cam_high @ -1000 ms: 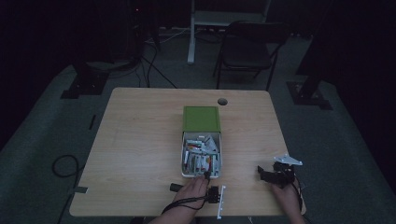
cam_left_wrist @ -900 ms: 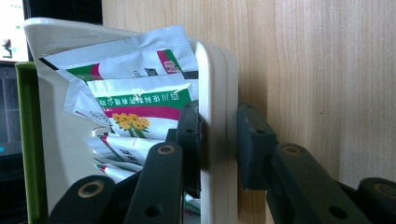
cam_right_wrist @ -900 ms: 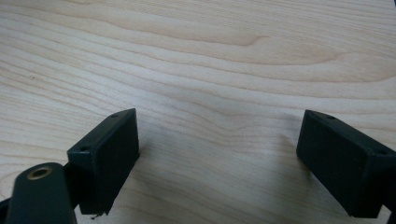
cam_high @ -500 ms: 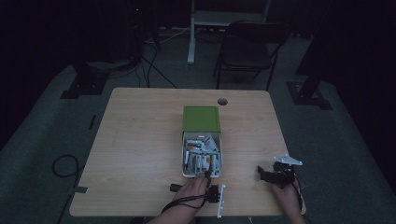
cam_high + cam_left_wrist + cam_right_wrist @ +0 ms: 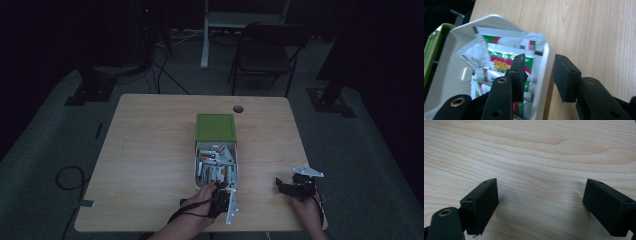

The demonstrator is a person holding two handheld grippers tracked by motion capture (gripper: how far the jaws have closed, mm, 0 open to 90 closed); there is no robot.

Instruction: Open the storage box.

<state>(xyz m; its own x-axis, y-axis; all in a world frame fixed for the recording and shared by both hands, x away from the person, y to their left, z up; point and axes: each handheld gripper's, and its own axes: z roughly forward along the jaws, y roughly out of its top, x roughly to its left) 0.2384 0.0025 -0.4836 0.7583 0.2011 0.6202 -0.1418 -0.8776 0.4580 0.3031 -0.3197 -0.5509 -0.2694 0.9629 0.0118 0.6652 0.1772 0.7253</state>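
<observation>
I note the table (image 5: 549, 150) top is pale wood with visible grain, smooth, slight satin sheen. The box (image 5: 547, 62) near my left gripper (image 5: 537, 75) looks like white moulded plastic, smooth and glossy; its lid (image 5: 215, 127) is green, matt. The packets (image 5: 506, 53) inside read as glossy printed foil or paper. Gripper pads (image 5: 565, 75) are matt black plastic.

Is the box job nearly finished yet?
Looks early. Done: the green lid is off and lies beyond the box, which holds packets. In hand: the left gripper straddles the box wall, jaws just opening. The right gripper waits open.
</observation>
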